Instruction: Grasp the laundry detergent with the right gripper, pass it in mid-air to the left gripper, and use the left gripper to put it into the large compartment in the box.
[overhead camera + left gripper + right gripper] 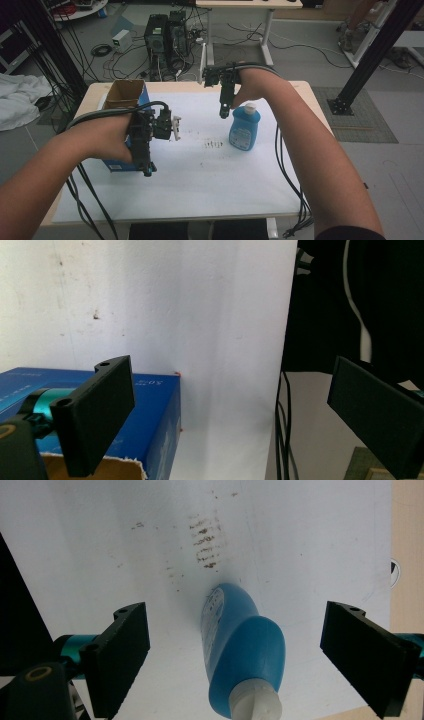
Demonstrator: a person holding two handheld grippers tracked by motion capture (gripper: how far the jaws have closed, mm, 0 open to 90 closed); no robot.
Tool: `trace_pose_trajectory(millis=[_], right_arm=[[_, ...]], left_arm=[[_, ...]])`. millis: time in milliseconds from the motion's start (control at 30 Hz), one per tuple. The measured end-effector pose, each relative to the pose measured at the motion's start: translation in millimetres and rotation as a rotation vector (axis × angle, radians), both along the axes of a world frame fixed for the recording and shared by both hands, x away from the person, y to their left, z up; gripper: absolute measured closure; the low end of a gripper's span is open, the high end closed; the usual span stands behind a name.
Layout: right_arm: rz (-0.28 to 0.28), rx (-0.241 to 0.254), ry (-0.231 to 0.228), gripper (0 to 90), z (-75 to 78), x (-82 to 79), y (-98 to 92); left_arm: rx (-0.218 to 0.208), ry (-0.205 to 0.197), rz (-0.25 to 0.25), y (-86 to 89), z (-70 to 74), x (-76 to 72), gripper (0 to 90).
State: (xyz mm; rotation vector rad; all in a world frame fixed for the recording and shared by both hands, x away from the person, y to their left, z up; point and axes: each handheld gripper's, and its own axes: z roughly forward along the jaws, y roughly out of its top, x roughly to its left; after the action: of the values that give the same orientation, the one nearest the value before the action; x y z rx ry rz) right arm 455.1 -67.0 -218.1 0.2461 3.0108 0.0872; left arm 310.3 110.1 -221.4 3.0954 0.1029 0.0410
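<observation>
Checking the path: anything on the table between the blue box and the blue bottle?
No objects. In the high view, between the box and the bottle lies only white sheet with a patch of dark smudges.

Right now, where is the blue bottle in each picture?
High view: the blue bottle stands right of centre on the white sheet.
Left gripper view: it is not in this picture.
Right gripper view: the bottle is at bottom centre, between the open jaws.
Shared landmark: the dark smudges on the sheet beside the bottle.
</observation>
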Motion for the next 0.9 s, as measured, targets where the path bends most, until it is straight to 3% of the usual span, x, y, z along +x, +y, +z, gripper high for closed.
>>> trace_pose_trajectory(millis=[67, 233, 267, 500, 600, 633, 767, 867, 900], right_arm=[[-0.003, 0.014, 0.012, 11.5, -2.2, 0.9, 0.0], [-0.011, 0.017, 0.017, 11.5, -7.2, 0.9, -0.5], [-0.006, 0.060, 0.033, 11.5, -9.2, -1.2, -2.5], [-0.040, 0.236, 0.052, 11.5, -9.0, -3.1, -9.7], [-0.042, 0.261, 0.050, 11.4, -8.7, -3.5, -10.6], [-0.042, 0.337, 0.036, 11.5, -9.6, -5.2, -12.9], [-0.053, 0.457, 0.020, 11.4, -9.8, -4.0, -14.7], [-0.064, 0.490, 0.010, 11.4, -9.1, -3.6, -15.1], [-0.079, 0.544, -0.025, 11.4, -7.6, -1.6, -15.7]], left_arm=[[-0.003, 0.015, -0.003, 0.7, -3.5, 0.5, 5.2], [-0.016, 0.009, 0.004, 2.4, -8.8, 1.2, 5.2], [-0.014, 0.008, 0.001, 1.7, -12.1, 1.7, 5.2], [-0.017, 0.003, -0.011, -0.2, -14.4, 2.9, 5.2], [-0.020, 0.005, -0.012, 0.2, -15.3, 1.0, 5.1], [-0.022, 0.004, -0.014, 0.6, -15.5, 0.5, 5.2], [-0.032, -0.004, -0.012, 2.6, -14.9, -0.9, 5.2], [-0.034, -0.003, -0.012, 3.9, -14.8, -1.5, 5.1], [-0.031, -0.003, -0.011, 4.5, -14.8, -1.7, 5.1]])
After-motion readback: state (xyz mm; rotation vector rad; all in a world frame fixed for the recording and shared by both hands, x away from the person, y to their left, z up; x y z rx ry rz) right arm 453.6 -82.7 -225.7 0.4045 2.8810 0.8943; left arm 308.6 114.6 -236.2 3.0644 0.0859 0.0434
